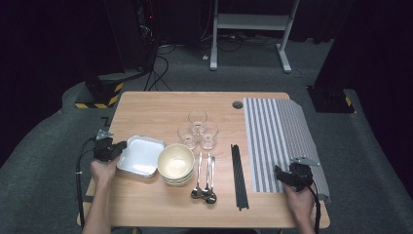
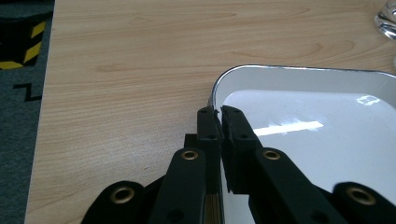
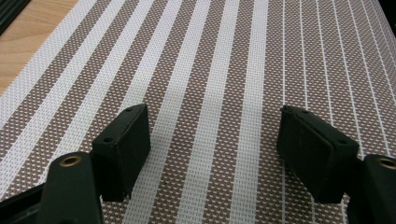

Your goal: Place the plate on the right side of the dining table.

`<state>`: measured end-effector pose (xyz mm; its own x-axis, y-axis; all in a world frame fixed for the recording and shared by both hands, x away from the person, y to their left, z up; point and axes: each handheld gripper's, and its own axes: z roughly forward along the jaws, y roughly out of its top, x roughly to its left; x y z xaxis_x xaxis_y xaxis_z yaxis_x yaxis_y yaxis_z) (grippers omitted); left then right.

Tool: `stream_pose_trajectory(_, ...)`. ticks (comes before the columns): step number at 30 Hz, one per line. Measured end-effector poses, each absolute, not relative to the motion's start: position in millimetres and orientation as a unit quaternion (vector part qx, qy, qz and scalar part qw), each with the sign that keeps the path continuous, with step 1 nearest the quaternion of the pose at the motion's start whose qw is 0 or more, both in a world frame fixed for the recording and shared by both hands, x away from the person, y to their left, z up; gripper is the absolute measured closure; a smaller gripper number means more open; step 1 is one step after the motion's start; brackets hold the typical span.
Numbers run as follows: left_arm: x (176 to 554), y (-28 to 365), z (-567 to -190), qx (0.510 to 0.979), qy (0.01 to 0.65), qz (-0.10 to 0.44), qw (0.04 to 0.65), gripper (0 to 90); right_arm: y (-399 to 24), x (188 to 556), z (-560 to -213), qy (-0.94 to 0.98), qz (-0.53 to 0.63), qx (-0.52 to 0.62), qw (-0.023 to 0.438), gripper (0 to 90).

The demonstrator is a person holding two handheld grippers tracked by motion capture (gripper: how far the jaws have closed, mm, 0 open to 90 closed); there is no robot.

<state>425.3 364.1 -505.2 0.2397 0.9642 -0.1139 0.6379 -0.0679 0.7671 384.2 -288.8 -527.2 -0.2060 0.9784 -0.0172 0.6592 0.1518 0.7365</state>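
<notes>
The left hand-held gripper (image 1: pixel 118 149) has its jaws pinched together, while the right hand-held gripper (image 1: pixel 278 172) holds its jaws wide apart.

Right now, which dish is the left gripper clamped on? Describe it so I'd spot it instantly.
On the wooden table, look to the near left corner. The white square plate lies there, just left of the cream bowls. It alone is flat, square and pinched at its rim by the left gripper.

White square plate (image 1: pixel 141 155) lies flat at the table's left, touching the cream bowls, rim pinched
</notes>
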Motion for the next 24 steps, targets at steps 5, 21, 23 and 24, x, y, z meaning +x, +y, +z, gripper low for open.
stream_pose_trajectory(5, 426, 367, -506, 0.693, 0.577, 0.214, 0.375, 86.7, -289, 384, -527, 0.713, 0.307, 0.574, 0.260, 25.7)
stream_pose_trajectory(21, 420, 378, -514, 0.660, 0.588, 0.196, 0.425, 88.1, -289, 384, -527, 0.713, 0.307, 0.574, 0.260, 25.7)
stream_pose_trajectory(23, 420, 377, -514, 0.660, 0.587, 0.198, 0.425, 88.1, -289, 384, -527, 0.713, 0.307, 0.574, 0.260, 25.7)
stream_pose_trajectory(24, 420, 377, -515, 0.659, 0.587, 0.198, 0.425, 88.1, -289, 384, -527, 0.713, 0.307, 0.574, 0.260, 25.7)
